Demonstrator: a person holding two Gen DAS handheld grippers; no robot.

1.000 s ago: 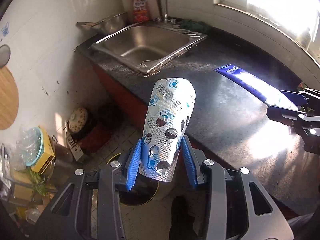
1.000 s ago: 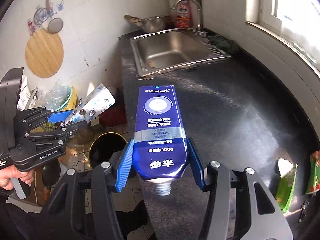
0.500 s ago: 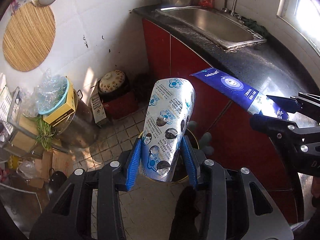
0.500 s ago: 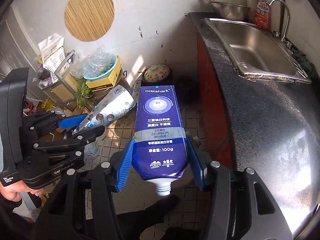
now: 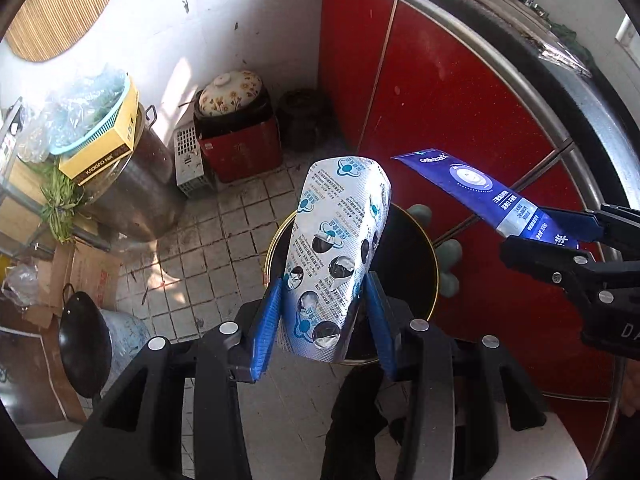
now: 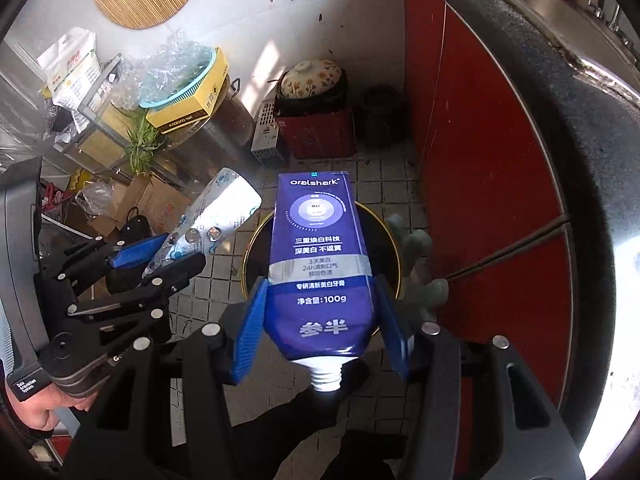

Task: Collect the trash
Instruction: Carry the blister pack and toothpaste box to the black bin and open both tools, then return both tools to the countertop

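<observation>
My left tool [image 5: 324, 312] was clamped on the lower end of a silver blister pack [image 5: 340, 248], its blue pads pressed against both edges. The pack stood above the black bin [image 5: 416, 252], a round gold-rimmed container on the tiled floor [image 5: 224, 232]. My right tool [image 6: 320, 320] was clamped on a blue toothpaste tube [image 6: 320, 264], capless white neck toward the camera, flat end pointing out over the same bin [image 6: 384, 236]. In the left wrist view the tube [image 5: 472, 188] reached in from the right of the bin, held by the right tool [image 5: 568, 236]; in the right wrist view the pack [image 6: 216, 220] hung to the left of the bin in the left tool [image 6: 160, 256]. Neither item touched the bin. Pale green rubber gloves [image 6: 420, 264] draped over the bin's right rim. Red cabinet doors [image 5: 448, 92] stood just right of the bin; a floral-lidded pot [image 5: 230, 92] on a red crate [image 5: 240, 152] sat beyond it by the white wall.
</observation>
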